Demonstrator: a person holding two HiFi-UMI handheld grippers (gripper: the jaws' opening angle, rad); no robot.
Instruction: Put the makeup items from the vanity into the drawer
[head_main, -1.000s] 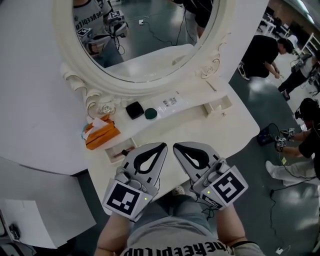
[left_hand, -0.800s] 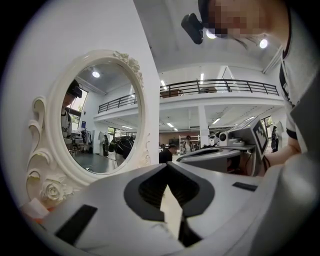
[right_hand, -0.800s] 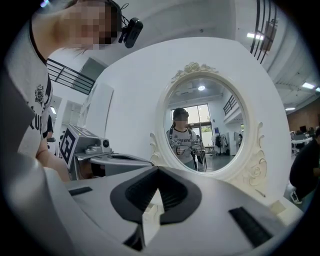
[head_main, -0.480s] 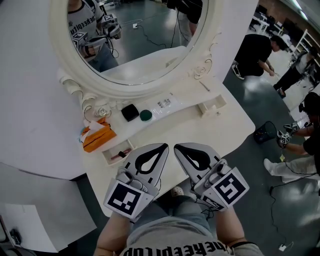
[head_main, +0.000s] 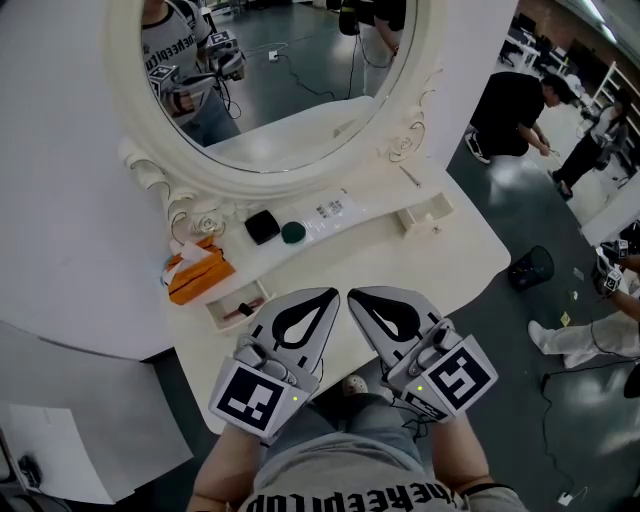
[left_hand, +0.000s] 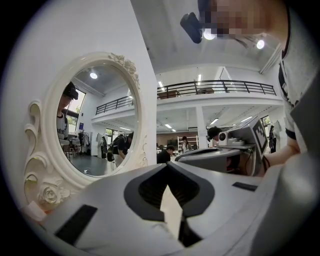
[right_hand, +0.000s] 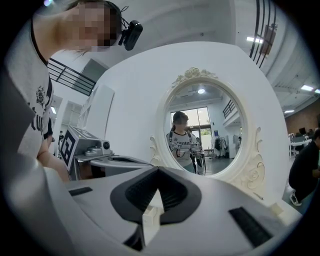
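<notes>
On the white vanity's (head_main: 440, 260) raised shelf, under the oval mirror (head_main: 280, 80), lie a black square compact (head_main: 262, 226), a round dark-green item (head_main: 292, 233) and a clear packet with print (head_main: 335, 209). A small drawer (head_main: 222, 311) at the shelf's left end stands open with a small reddish item (head_main: 241, 308) inside. My left gripper (head_main: 330, 292) and right gripper (head_main: 350, 293) hover side by side over the tabletop's near edge, both shut and holding nothing. In the left gripper view my left gripper (left_hand: 167, 165) points past the mirror. In the right gripper view my right gripper (right_hand: 159, 169) faces it.
An orange tissue pack (head_main: 200, 272) sits at the shelf's left, beside the open drawer. A second small drawer (head_main: 430, 212) is at the shelf's right end. People (head_main: 510, 105) stand and crouch on the floor to the right, with cables (head_main: 560, 370) lying about.
Both grippers keep the same pose, shut and side by side. The head view has shifted slightly, and the people at the right have moved.
</notes>
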